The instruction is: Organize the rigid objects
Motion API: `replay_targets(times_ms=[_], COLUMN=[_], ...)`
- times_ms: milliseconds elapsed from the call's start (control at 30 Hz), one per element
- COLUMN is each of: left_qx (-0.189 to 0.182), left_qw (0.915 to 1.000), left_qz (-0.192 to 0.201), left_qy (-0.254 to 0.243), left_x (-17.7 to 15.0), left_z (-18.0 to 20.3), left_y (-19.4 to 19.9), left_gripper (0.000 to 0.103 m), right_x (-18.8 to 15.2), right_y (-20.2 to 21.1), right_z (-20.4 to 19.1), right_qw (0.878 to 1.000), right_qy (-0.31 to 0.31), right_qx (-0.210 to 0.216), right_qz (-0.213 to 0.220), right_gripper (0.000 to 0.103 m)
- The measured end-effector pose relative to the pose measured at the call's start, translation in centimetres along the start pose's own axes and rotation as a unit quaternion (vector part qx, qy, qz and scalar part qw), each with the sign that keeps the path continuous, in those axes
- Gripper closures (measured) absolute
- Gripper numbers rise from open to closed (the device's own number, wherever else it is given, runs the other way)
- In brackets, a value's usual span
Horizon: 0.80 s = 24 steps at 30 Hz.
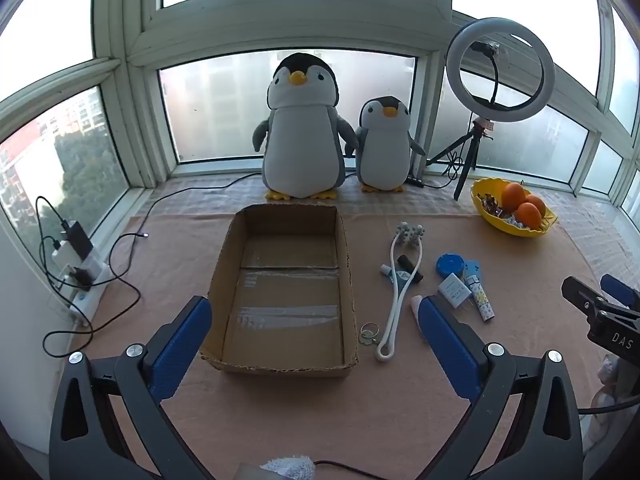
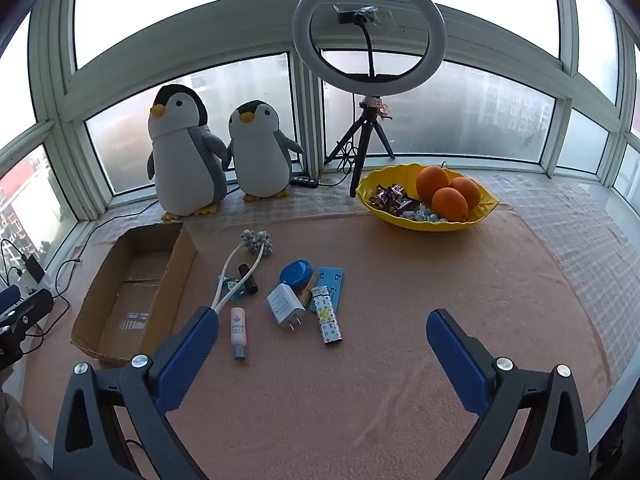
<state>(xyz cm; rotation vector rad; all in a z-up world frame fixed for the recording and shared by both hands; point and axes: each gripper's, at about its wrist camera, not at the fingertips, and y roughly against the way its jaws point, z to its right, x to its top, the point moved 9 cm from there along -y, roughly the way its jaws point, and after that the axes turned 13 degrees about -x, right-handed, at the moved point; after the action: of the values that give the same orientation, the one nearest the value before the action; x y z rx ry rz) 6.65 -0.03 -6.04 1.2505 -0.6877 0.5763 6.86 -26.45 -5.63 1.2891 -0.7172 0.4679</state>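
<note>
Now I hold my left gripper [image 1: 316,332] wide apart over the empty cardboard box [image 1: 282,292], ready to steady it. My right gripper [image 2: 322,344], also apart and empty, hovers beside the box, near the lighter [image 2: 329,320] and charger [image 2: 283,303] waiting there.

Left wrist cam looks forward-down over its spread fingers at the cardboard box [image 1: 286,292] just ahead, right wrist cam likewise over bare cloth right of the box [image 2: 132,292]; both share box, clutter, windows.
</note>
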Motion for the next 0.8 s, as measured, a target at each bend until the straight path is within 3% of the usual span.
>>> replay_targets(times_ms=[800], left_qx=[-0.003], left_qw=[1.0000], left_qz=[-0.003], left_qy=[0.004], left_x=[-0.6], left_z=[-0.3], left_y=[-0.2], left_gripper=[0.000], right_x=[-0.5], right_y=[0.3], right_z=[-1.2], right_qw=[1.000], right_qy=[0.007], right_qx=[0.004], right_qz=[0.005], right_gripper=[0.000])
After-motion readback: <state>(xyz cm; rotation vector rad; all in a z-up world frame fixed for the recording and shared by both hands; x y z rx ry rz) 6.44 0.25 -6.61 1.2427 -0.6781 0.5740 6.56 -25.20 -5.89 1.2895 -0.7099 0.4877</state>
